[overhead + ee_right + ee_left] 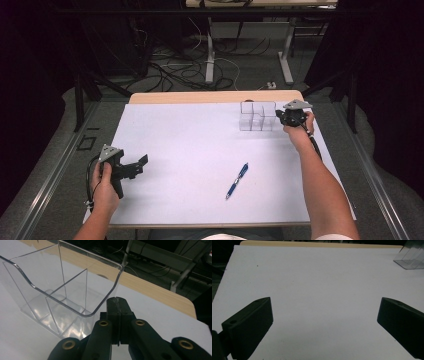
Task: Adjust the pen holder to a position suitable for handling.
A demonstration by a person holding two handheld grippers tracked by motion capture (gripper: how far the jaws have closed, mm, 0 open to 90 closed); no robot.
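Right now your right hand-held gripper (289, 117) sits at the far right of the desk (190, 150), with its jaws pressed flat together and nothing visible between them. In the right gripper view the closed tips (117, 305) stand just beside the rounded corner of the clear plastic organizer (62, 290) — so close to the rim that you cannot tell whether they touch it. The organizer (257, 115) stands upright on the white sheet near the far edge of the desk, just left of your right hand (299, 131); thin clear walls divide it into several compartments, and the ones that show hold nothing.

Your left hand-held gripper (136, 167) is at the near left of the desk, well apart from the organizer, held low over the sheet in your left hand (106, 187). Its jaws stand wide apart — in the left gripper view the two black pads (249, 327) frame bare white sheet, and a corner of the organizer (410, 258) shows at the upper right of that view.

A blue pen (237, 180) lies on the sheet toward the near side, roughly between your two arms and nearer the right one, slanted with one end pointing to the far right. Neither gripper is near it. Beyond the desk, cables (175, 70) trail across the floor.
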